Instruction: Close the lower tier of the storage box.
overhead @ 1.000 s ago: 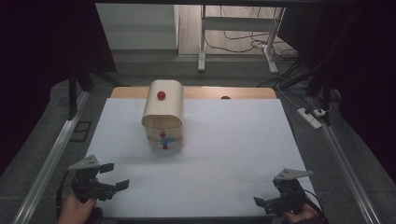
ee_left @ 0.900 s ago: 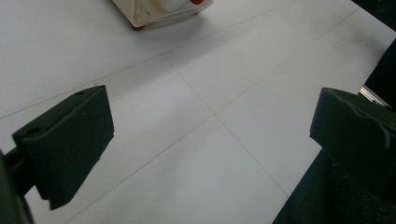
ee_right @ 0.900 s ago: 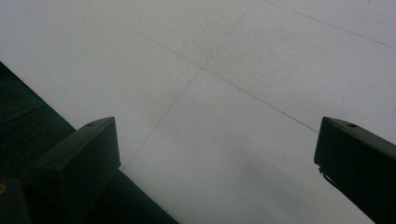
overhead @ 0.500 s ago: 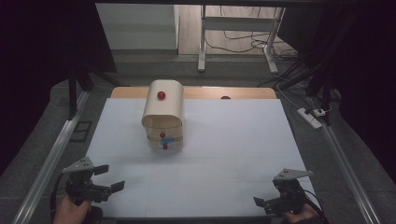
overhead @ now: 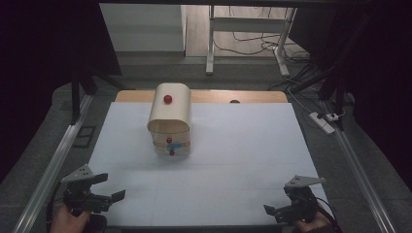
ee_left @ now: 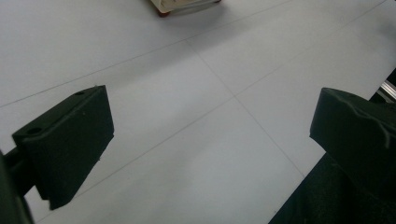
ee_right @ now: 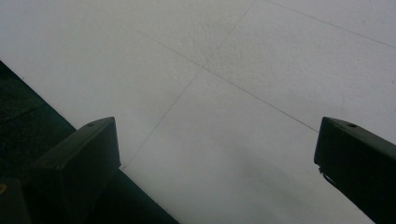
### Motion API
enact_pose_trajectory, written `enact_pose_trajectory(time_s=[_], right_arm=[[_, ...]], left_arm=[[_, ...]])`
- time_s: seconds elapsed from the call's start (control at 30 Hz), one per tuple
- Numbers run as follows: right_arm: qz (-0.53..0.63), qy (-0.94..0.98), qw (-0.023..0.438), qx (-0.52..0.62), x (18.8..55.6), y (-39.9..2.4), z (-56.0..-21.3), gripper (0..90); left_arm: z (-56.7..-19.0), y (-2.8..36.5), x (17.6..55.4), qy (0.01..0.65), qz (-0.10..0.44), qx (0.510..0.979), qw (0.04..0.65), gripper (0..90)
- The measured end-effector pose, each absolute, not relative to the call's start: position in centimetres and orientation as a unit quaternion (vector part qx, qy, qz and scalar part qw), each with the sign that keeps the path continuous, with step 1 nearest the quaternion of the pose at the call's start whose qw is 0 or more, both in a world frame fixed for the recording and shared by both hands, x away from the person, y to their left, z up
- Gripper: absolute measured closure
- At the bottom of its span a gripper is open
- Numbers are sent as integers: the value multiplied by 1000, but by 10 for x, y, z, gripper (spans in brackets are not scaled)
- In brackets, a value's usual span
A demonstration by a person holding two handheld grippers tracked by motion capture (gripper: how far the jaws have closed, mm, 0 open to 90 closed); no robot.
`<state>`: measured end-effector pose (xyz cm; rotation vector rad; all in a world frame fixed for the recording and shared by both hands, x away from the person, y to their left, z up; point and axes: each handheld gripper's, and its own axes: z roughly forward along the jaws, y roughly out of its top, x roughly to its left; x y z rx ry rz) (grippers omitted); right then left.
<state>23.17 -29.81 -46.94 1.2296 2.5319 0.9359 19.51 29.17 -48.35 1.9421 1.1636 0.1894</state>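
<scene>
Nearest the person, the left gripper (overhead: 108, 187) sits at the near left corner of the white table (overhead: 243, 160), its jaws spread wide with nothing between them; the left gripper view shows bare sheet in the gap and, at its top edge, just the foot of the box (ee_left: 184, 5). At the near right corner the right gripper (overhead: 274, 211) is likewise released and empty, its jaws wide apart over plain table in the right gripper view. Both hover low at the near edge, well apart from each other and from anything to grasp.

Farther off, left of centre, stands the box (overhead: 170, 119): a cream, round-topped cabinet with a red knob (overhead: 167, 99) on its curved cover and two smaller red knobs on the front facing the person, a blue mark between them. It looks closed and untouched.

This reads as the starting step: hands ready, the approach not yet begun. The next move probably calls for one gripper to travel forward across the table to the box, line its jaws up on a knob, and close on that small round target squarely; the other may need to steady the box so that it does not slide.
</scene>
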Motion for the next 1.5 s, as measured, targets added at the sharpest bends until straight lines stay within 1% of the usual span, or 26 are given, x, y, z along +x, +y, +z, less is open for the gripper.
enact_pose_trajectory(time_s=[0.83,1.5], right_arm=[[314,850,87,413,232,-298,-470,0],[313,851,88,413,232,-298,-470,0]], left_arm=[[-485,302,187,472,88,783,394,0],[-487,306,182,473,82,792,377,0]])
